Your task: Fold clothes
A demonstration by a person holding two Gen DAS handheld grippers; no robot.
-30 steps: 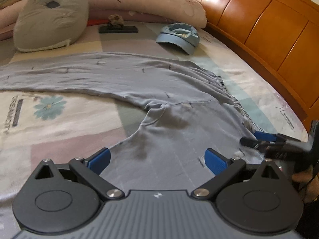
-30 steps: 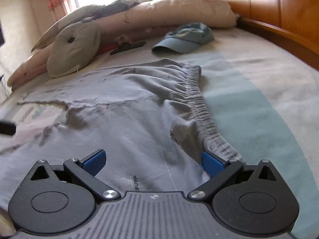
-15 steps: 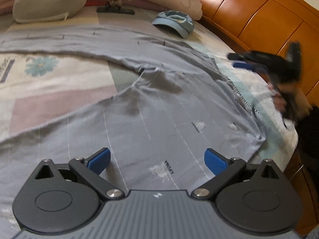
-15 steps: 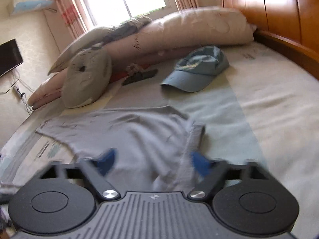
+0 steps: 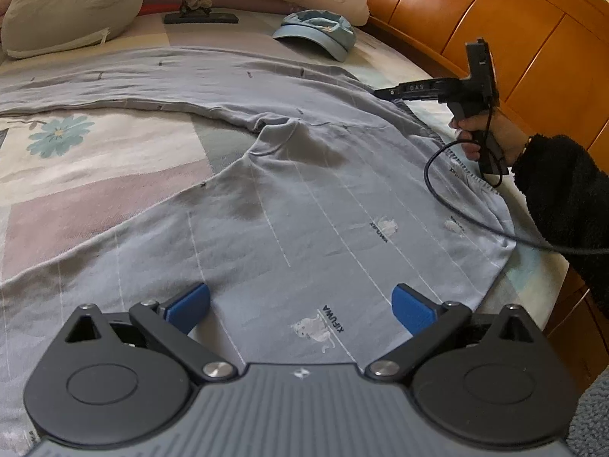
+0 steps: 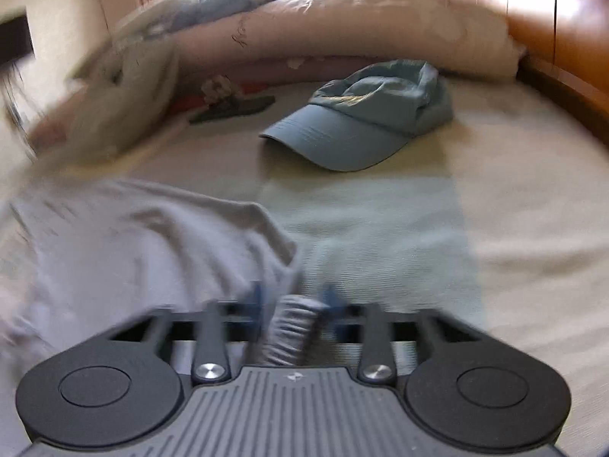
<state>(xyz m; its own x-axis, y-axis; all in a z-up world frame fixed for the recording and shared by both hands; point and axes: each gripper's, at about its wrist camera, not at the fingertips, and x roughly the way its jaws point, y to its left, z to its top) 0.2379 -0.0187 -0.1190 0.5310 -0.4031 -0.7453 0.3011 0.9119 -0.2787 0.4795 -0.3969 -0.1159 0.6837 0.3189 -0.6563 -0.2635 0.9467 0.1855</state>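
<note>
The left gripper [image 5: 300,304] hangs low over the grey trousers [image 5: 304,205], its 2 blue pads spread wide apart with nothing between them; below the gap lies flat cloth printed with a small white cat and lettering. The right gripper [image 6: 293,304] has its blue pads drawn close together on the gathered elastic waistband [image 6: 289,327], which bunches up between them; the right wrist view is blurred, so the contact is only roughly readable.

In the left wrist view the right gripper reaches level over the waistband edge at the trousers' right side, held by a hand [image 5: 483,133] wrapped around its pistol-style handle, the wrist in a dark fuzzy sleeve [image 5: 563,190]. A black cable [image 5: 456,209] loops from the handle across the cloth.

The trousers lie spread on the patterned bedcover [image 5: 95,175], 1 leg stretching far to the left. Beyond them sit a blue cap [image 6: 361,122], a grey cushion [image 5: 72,0], a long pink pillow [image 6: 342,26] and the wooden headboard [image 5: 514,26].
</note>
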